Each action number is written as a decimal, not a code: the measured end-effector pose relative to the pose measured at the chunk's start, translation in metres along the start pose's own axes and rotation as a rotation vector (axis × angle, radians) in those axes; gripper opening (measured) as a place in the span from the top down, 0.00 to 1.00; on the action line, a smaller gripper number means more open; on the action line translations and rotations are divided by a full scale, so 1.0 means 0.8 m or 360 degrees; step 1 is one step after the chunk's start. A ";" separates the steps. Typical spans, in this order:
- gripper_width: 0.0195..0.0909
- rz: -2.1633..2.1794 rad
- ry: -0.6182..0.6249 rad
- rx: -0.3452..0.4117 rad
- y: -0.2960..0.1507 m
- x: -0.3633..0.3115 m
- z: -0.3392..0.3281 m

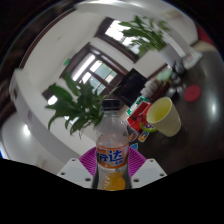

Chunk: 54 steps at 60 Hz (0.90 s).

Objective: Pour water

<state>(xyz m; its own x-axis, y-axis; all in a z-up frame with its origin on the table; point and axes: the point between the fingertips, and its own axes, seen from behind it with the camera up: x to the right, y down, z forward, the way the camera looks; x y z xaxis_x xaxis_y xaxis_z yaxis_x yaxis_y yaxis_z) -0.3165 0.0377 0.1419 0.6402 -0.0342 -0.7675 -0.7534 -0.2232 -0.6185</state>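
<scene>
A clear plastic bottle (112, 145) with an orange drink in it and a blue and orange label stands upright between my fingers. My gripper (112, 165) is shut on the bottle, with a magenta pad pressing its label on each side. The bottle's white neck rises above the fingers. A yellow cup (165, 117) lies tilted just beyond the bottle to the right, its open mouth turned toward me. The whole scene looks tilted, as if the bottle is lifted off its support.
A leafy green plant (78, 100) stands beyond the bottle to the left. Small colourful objects (140, 125) sit beside the yellow cup. Windows (95, 68) and more plants (145, 35) fill the far room.
</scene>
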 end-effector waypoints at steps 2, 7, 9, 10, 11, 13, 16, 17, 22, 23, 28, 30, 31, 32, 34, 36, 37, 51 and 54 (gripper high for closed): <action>0.75 0.0152 -0.0007 -0.0014 -0.005 -0.003 0.004; 0.75 0.0503 -0.0057 -0.0009 -0.024 -0.003 0.018; 0.75 0.0649 -0.0070 -0.0013 -0.030 -0.006 0.021; 0.75 0.0713 -0.0082 -0.0011 -0.037 -0.002 0.030; 0.75 0.0777 -0.0095 -0.0005 -0.042 -0.004 0.032; 0.75 0.0904 -0.0111 0.0007 -0.049 -0.006 0.035; 0.75 0.1075 -0.0140 0.0010 -0.058 -0.010 0.039; 0.75 0.1123 -0.0146 0.0009 -0.061 -0.013 0.037; 0.75 0.1376 -0.0179 0.0021 -0.077 -0.011 0.053; 0.75 0.1425 -0.0186 0.0023 -0.080 -0.011 0.054; 0.75 0.1681 -0.0216 0.0036 -0.091 -0.010 0.061; 0.75 0.1775 -0.0230 0.0046 -0.096 -0.008 0.063; 0.75 0.1819 -0.0231 0.0056 -0.098 -0.005 0.065; 0.75 0.1859 -0.0231 0.0067 -0.100 -0.003 0.066; 0.75 0.1923 -0.0230 0.0076 -0.103 0.001 0.060; 0.75 0.1972 -0.0234 0.0078 -0.104 0.006 0.067; 0.75 0.1992 -0.0234 0.0078 -0.105 0.007 0.068; 0.75 0.2090 -0.0218 0.0057 -0.109 0.023 0.071; 0.75 0.2101 -0.0221 0.0062 -0.110 0.024 0.070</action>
<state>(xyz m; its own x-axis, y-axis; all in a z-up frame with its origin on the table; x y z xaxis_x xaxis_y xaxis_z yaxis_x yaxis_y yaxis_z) -0.2465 0.1113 0.1725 -0.5895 -0.1026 -0.8013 -0.7991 -0.0714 0.5970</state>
